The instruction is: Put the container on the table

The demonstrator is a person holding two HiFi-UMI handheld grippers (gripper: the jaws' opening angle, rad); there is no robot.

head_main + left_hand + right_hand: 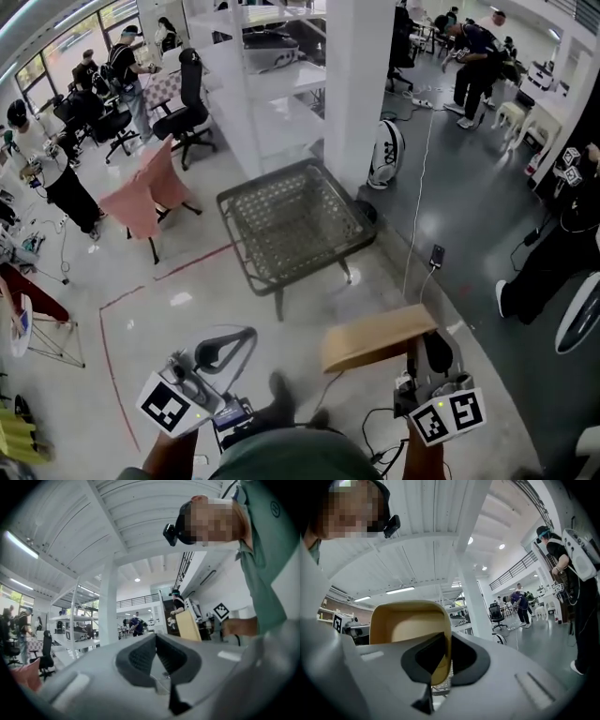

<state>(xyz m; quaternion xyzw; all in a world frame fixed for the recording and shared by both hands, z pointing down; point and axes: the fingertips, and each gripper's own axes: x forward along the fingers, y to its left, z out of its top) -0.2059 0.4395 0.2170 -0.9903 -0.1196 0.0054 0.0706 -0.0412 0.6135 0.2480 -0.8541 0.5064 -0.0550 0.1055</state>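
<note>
The right gripper (444, 654) was clamped on one wall of the tan container (380, 337), holding it level above the floor and well short of the woven table (246, 202) ahead. The left gripper (223, 349), jaws together and empty, hung alongside, probably unneeded for so light a load.

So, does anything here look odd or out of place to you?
Only mildly: the tan container hangs in the air turned on its side, pinched by one wall in the right gripper, and it is not yet on the table ahead. It looks empty, and nothing seems spilled or broken.
</note>
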